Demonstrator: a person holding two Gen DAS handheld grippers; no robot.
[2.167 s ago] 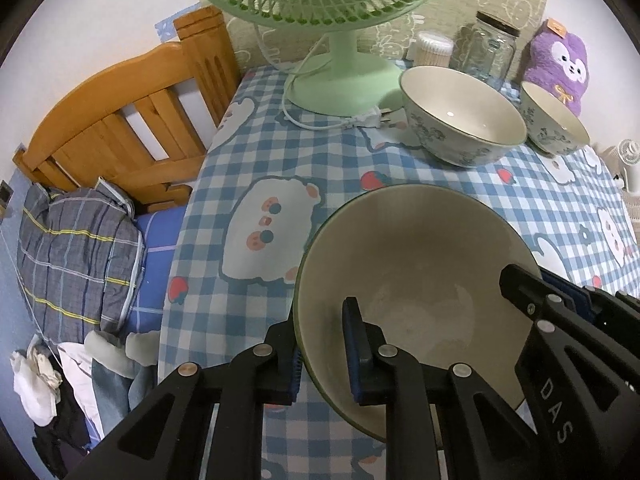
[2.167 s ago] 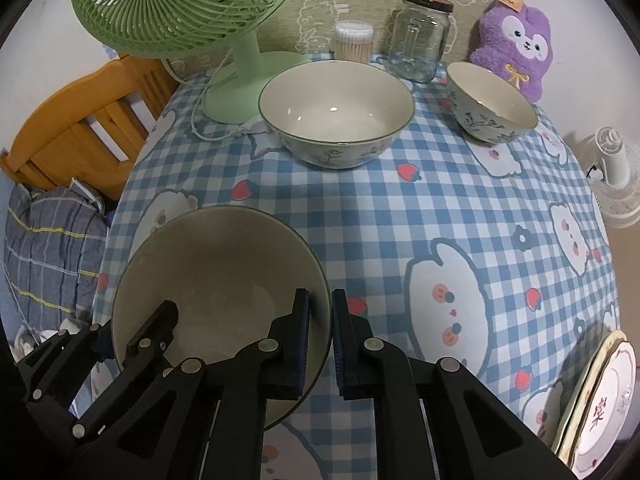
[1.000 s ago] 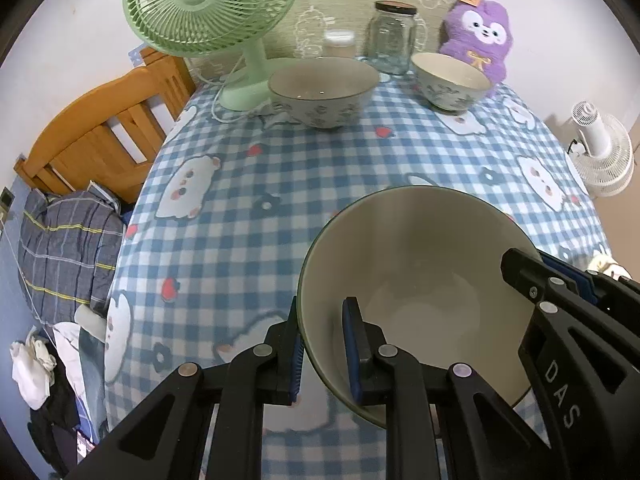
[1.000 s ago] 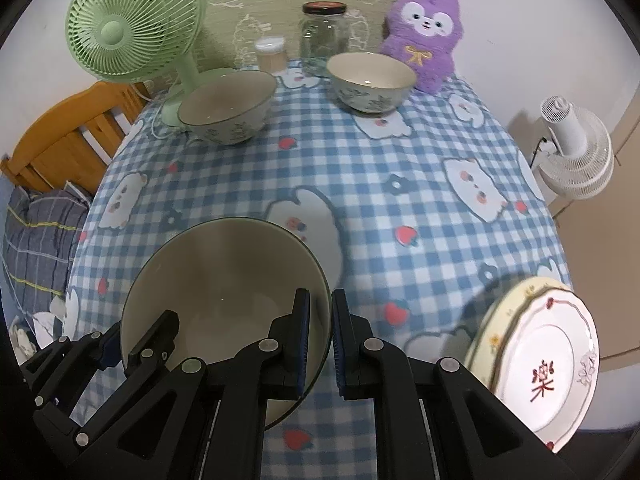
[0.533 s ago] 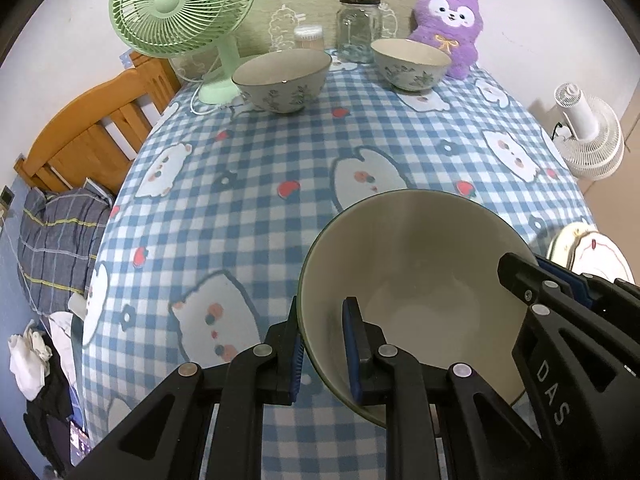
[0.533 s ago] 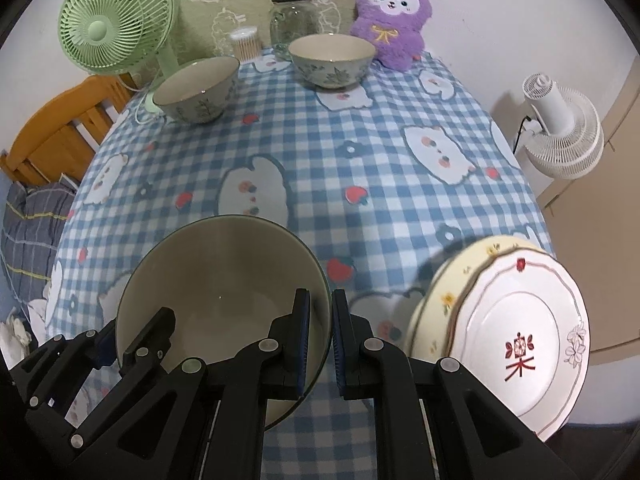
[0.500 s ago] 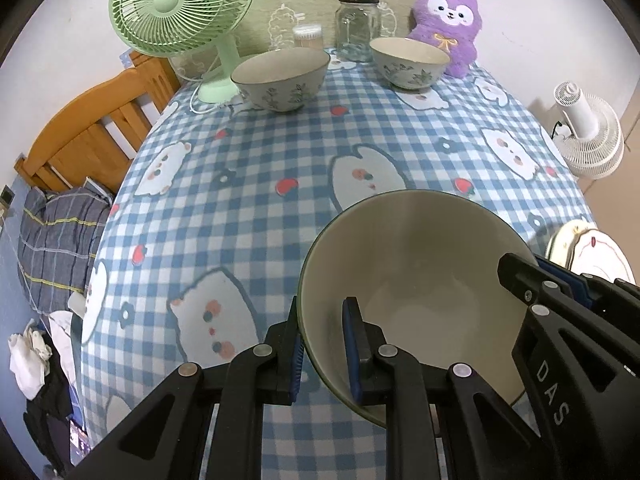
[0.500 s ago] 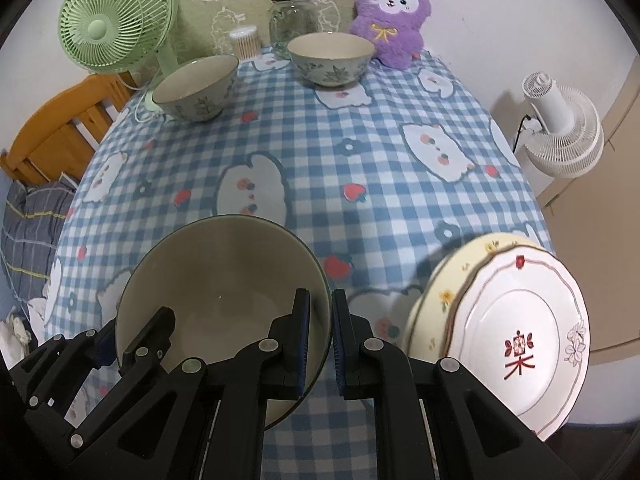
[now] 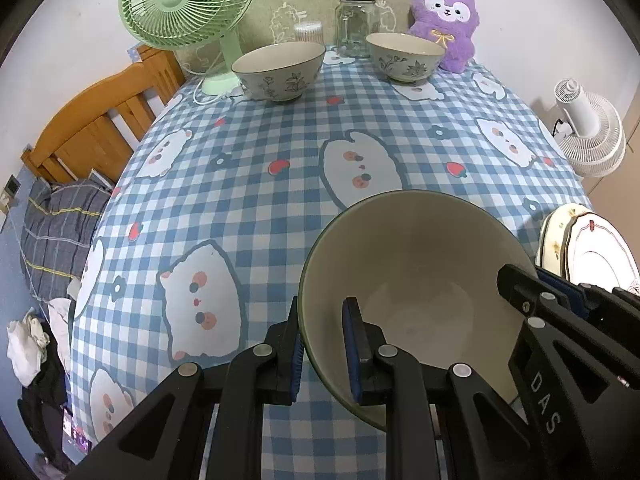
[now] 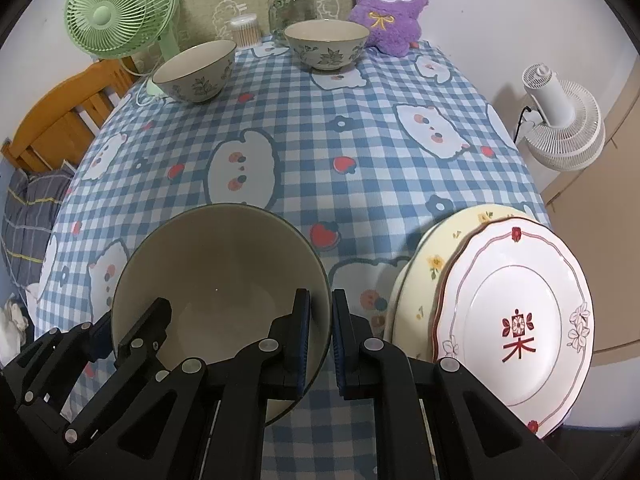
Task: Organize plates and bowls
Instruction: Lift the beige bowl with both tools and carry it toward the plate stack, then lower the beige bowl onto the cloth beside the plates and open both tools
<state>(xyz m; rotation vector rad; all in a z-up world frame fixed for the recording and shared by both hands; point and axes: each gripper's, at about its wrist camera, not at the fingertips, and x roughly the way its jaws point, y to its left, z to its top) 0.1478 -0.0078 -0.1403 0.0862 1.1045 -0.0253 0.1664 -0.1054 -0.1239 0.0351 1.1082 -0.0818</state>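
The left gripper [image 9: 322,344] and right gripper [image 10: 320,336] have carried the big bowl [image 9: 416,280] back from the far side of the bench [image 9: 248,168] to its near edge, beside the stacked plates [image 10: 508,320]. That suggests set-down is close. Each pair of fingers is pinched shut on opposite rims. The bowl is cream inside, dark-rimmed, empty, probably just above the cloth.

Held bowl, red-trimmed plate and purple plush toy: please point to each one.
held bowl [image 9: 420,264]: left wrist view, inner wall.
red-trimmed plate [image 10: 516,332]: right wrist view, middle of its face.
purple plush toy [image 10: 386,4]: right wrist view, its body.
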